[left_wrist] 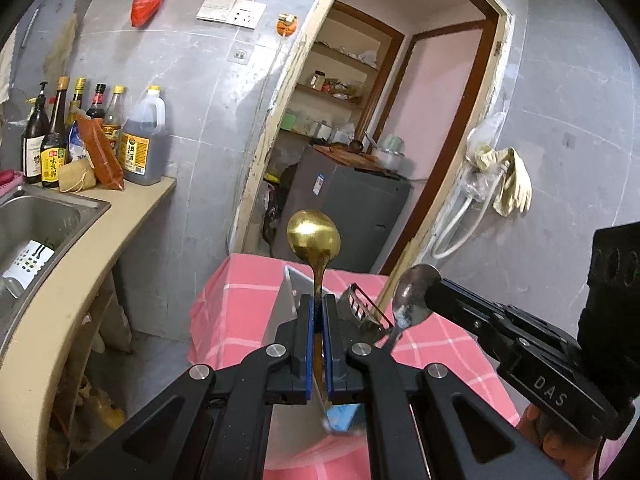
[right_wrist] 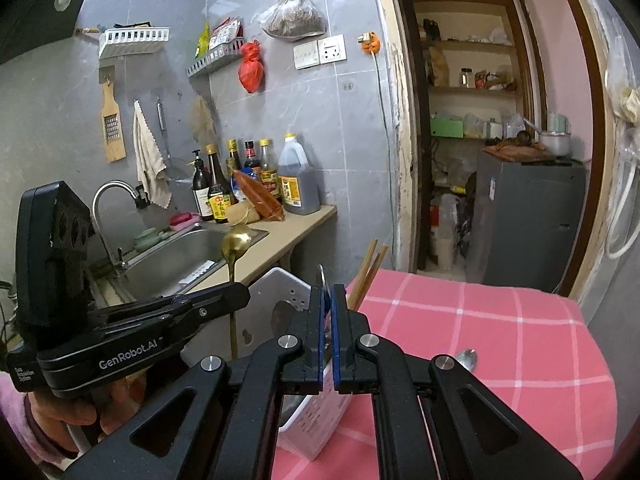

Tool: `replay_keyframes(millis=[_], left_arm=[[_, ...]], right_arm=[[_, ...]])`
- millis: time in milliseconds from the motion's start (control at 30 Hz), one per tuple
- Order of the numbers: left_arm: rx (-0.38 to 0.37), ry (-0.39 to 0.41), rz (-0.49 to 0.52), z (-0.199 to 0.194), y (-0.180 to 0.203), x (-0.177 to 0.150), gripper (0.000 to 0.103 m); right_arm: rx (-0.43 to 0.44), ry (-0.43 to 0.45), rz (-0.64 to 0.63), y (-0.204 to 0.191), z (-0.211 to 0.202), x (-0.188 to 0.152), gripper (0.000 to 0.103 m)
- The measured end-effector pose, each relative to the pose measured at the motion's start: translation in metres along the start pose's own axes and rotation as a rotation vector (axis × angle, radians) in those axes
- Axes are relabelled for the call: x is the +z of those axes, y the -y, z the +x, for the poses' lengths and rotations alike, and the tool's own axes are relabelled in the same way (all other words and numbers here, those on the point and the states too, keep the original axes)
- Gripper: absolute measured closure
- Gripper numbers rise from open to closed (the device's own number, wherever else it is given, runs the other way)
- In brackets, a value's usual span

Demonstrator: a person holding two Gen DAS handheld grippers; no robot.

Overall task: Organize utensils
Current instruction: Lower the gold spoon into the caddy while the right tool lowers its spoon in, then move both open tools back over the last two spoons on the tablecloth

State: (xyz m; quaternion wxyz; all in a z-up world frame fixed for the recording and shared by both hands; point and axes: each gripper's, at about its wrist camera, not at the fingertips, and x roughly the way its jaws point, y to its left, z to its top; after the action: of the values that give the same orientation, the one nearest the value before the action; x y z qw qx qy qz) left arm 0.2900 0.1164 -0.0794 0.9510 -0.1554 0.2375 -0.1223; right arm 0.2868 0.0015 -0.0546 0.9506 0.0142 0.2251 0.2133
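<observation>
Jaws of left gripper [left_wrist: 319, 312] clamp gold spoon [left_wrist: 313, 240], right gripper [right_wrist: 327, 312] silver spoon [left_wrist: 410, 296], above holder [right_wrist: 280, 284].

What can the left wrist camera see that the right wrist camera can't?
Only the left wrist view shows the silver spoon's whole bowl, in the right gripper, and the pale gloves on the wall. Only the right wrist view shows the faucet, the hanging grater and the chopsticks. Both show the gold spoon clamped in the left gripper, the pink checked cloth and the sauce bottles.
</observation>
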Motion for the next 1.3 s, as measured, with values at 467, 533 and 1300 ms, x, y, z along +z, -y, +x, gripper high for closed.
replay_keyframes(millis=[467, 533, 1300], left_arm=[[-0.018, -0.017, -0.062, -0.024, 0.008, -0.006, 0.062], [-0.005, 0.009, -0.075, -0.028, 0.012, -0.006, 0.052], [0.15, 0.099, 0.073, -0.033, 0.115, -0.04, 0.001]], right_arm=[[-0.019, 0.059, 0.103, 0.029, -0.032, -0.002, 0.075], [-0.034, 0.079, 0.12, 0.037, -0.041, -0.003, 0.062], [-0.233, 0.078, 0.233, 0.148, -0.121, -0.063, 0.001]])
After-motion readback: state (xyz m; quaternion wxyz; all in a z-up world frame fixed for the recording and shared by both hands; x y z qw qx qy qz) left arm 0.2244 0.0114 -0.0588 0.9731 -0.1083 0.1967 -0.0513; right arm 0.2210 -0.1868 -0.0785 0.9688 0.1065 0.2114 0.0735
